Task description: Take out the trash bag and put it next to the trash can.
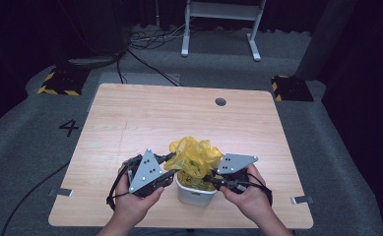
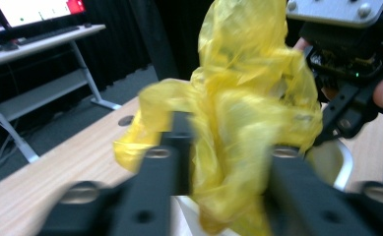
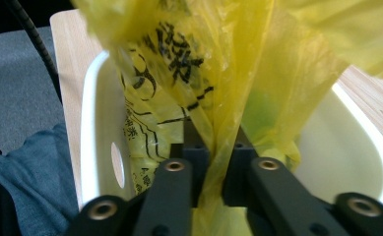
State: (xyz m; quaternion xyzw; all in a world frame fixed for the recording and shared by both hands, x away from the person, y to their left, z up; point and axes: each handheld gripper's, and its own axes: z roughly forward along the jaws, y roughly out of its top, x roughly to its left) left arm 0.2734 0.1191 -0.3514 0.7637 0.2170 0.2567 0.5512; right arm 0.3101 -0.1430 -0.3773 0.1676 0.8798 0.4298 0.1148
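A crumpled yellow plastic bag (image 1: 195, 156) rises out of a small white bin (image 1: 194, 194) near the table's front edge. My left gripper (image 1: 169, 160) reaches in from the left. In the left gripper view its jaws (image 2: 226, 147) stand apart with the bag (image 2: 248, 98) loosely between them and no pad pressing. From the right, my right gripper (image 1: 212, 178) sits at the bin's rim. In the right gripper view it (image 3: 214, 147) is shut on a fold of the bag (image 3: 189, 64), over the bin (image 3: 95, 123). The bag bears black print.
The wooden table (image 1: 130, 113) has a round cable hole (image 1: 220, 102) at the back. Behind the table a white desk frame (image 1: 218, 29) and cables (image 1: 144, 37) lie on the grey floor. A desk with a monitor (image 2: 31, 12) stands off to the side.
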